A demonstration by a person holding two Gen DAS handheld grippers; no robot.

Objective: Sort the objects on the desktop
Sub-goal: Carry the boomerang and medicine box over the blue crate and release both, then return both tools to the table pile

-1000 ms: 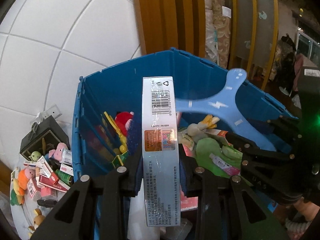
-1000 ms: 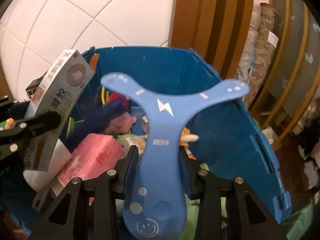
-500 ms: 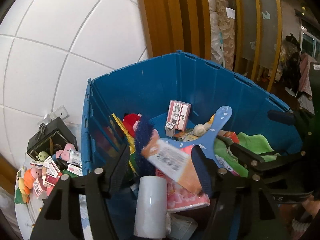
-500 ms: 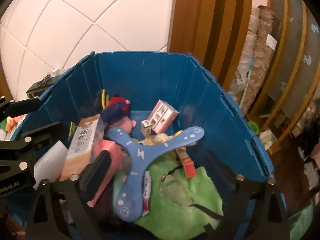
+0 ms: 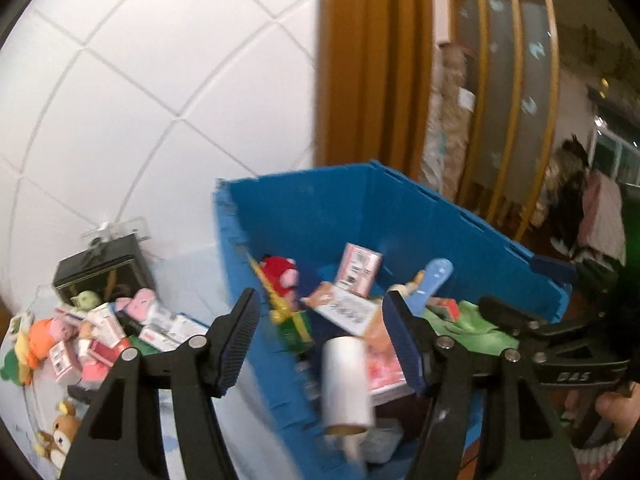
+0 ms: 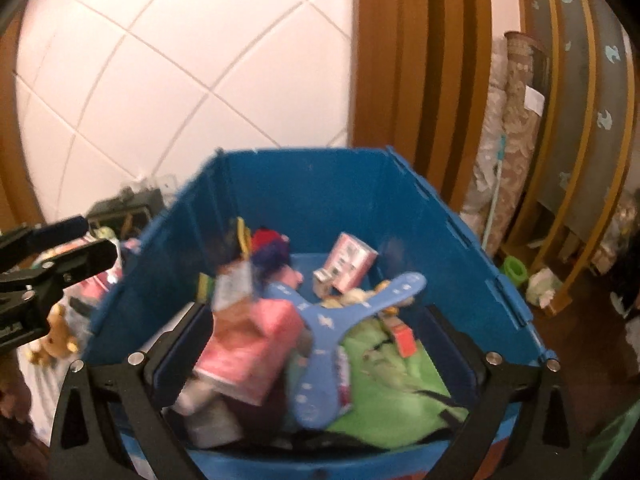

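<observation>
A blue crate (image 5: 400,216) (image 6: 320,192) holds the sorted things. In the left wrist view my left gripper (image 5: 320,320) hangs open and empty over the crate's left wall. The long white-and-orange box (image 5: 344,312) (image 6: 232,284) lies inside, near a white roll (image 5: 346,384). My right gripper (image 6: 320,344) stands wide open above the crate with nothing between its fingers. Below it the blue boomerang (image 6: 320,340) (image 5: 436,280) rests across a pink pack (image 6: 256,344) and a green cloth (image 6: 384,376). A small pink box (image 6: 350,264) stands further back.
Left of the crate, a heap of small toys and boxes (image 5: 92,328) lies on the white table beside a black case (image 5: 104,268) and a teddy bear (image 5: 64,432). A tiled wall and wooden panels stand behind.
Both grippers opened: the left dropped the long box and the right dropped the boomerang into the crate. Both then pulled back and up, the left also swinging leftward.
</observation>
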